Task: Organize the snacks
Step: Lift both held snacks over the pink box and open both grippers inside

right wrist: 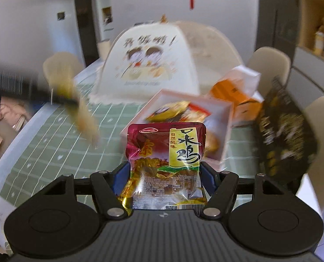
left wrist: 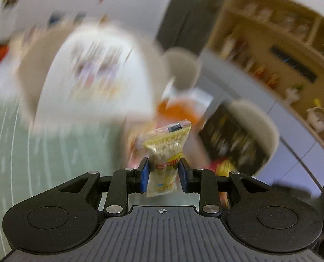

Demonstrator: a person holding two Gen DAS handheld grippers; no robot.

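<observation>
Above the table (right wrist: 52, 144), left gripper (left wrist: 163, 172) clamps a cracker packet (left wrist: 165, 155), right gripper (right wrist: 165, 174) a chicken pouch (right wrist: 166, 152).

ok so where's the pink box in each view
Left wrist view: the pink box is only a blurred pink patch at centre, mostly hidden behind the clear snack packet in the left gripper.
Right wrist view: the box sits right of centre on the green tablecloth, behind the red packet in the right gripper.
Shared landmark: the white food cover.

Left hand-held gripper (left wrist: 163, 170) and right hand-held gripper (right wrist: 165, 174), jaws clamped.
</observation>
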